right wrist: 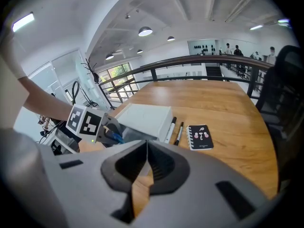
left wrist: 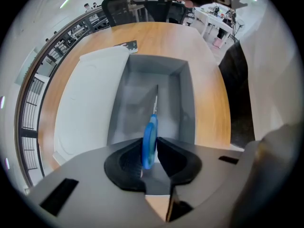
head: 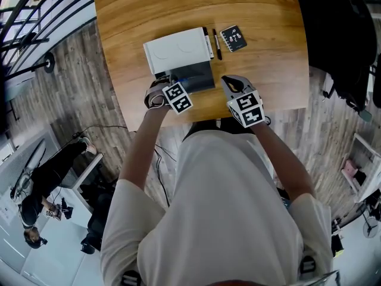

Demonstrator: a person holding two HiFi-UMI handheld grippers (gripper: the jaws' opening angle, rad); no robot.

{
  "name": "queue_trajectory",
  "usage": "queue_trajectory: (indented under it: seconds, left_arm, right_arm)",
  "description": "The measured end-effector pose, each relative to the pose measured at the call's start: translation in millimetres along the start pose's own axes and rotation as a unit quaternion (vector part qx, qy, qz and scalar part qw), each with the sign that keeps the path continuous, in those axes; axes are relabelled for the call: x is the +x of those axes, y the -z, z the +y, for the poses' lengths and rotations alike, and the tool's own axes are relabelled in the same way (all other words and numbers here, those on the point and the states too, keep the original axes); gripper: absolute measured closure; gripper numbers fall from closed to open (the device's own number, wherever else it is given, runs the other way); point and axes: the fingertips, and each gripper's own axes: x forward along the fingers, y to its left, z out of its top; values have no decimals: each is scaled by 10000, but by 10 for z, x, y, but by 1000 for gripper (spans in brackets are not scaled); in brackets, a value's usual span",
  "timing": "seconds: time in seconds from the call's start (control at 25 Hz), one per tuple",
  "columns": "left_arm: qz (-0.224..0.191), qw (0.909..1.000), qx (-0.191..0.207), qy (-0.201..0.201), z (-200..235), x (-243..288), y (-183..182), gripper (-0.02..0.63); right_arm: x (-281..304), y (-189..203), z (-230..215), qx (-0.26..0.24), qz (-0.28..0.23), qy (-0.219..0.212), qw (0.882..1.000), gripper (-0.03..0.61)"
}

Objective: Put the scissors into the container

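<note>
The scissors (left wrist: 150, 144), blue-handled, stand on edge between my left gripper's (left wrist: 151, 145) jaws, the metal blade reaching down into the grey container (left wrist: 187, 103). The handle leans against the left jaw, with a thin light gap on its right side, so the jaws are open around it. In the head view the left gripper (head: 168, 82) is at the near end of the container (head: 202, 76). The white lid (head: 177, 49) lies flipped back behind it. My right gripper (head: 233, 83) hovers to the container's right, shut and empty (right wrist: 147, 146). From there I see the left gripper (right wrist: 110, 131) over the box.
Two black pens (head: 211, 43) and a small black notebook (head: 233, 39) lie to the right of the lid. The table's near edge (head: 208, 121) runs just under both grippers. A black office chair (left wrist: 142, 4) stands at the far side of the table.
</note>
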Motion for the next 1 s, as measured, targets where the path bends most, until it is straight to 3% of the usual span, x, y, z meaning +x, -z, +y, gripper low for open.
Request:
queue_trajectory:
  seconds: [0.48,1.0]
  left_arm:
    - [-262,9989,-176,-332,89,-235,173,492]
    - [-946,9908,-371,-896,142,-724,290,506]
  right_arm:
    - [-81,-131,196,-210,-116,158,9996,570]
    - [-318,-318,486,-531,-435,592,9959,571]
